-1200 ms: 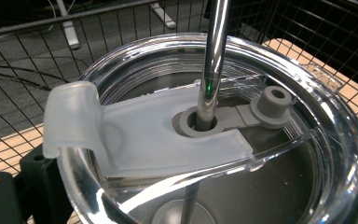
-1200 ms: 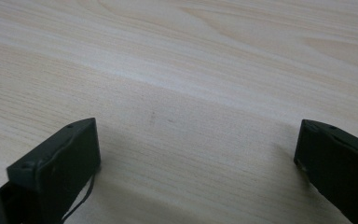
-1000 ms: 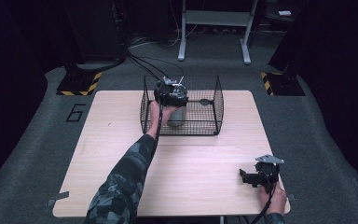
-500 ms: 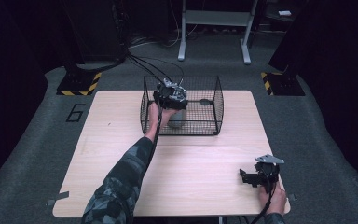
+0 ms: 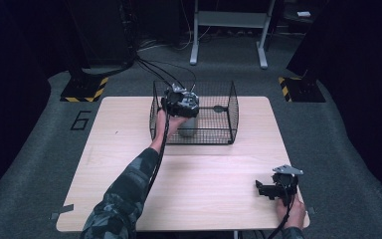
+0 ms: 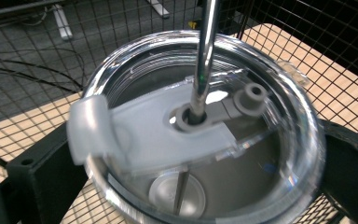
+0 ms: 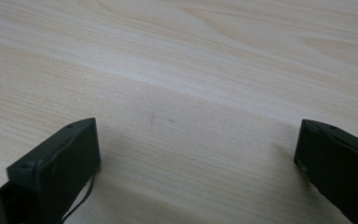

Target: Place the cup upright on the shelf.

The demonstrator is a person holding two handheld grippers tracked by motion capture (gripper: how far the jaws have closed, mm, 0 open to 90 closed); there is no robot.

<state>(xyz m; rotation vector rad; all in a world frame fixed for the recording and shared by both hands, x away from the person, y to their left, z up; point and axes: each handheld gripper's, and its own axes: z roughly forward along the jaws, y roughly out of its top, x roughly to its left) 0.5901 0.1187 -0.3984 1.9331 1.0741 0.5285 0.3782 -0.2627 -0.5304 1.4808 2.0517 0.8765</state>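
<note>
I see a pale wood-grain table point(image 5: 129, 149) on dark grey carpet point(image 5: 40, 149). At upper centre of the high view stands a black wire basket point(image 5: 226, 107) holding a grey tumbler point(image 5: 188, 127). Its lid point(image 6: 279, 84) is clear, with a silver metal straw point(image 6: 205, 56). My sleeve point(image 5: 122, 196) is grey-green camouflage. Yellow-and-black striped pads point(image 5: 84, 89) sit at upper left and right.

Room dim, dark at edges; overhead light falls mostly on the pale surface point(image 5: 129, 149), evenly lit w/ soft shadows. Left gripper view: glare streaks on clear lid point(image 6: 205, 126) rim & metal straw point(image 6: 204, 56), lid's near edge blurred. Right gripper view: surface sharp, soft shadow under right claw point(image 7: 196, 163), jaws slightly soft.
</note>
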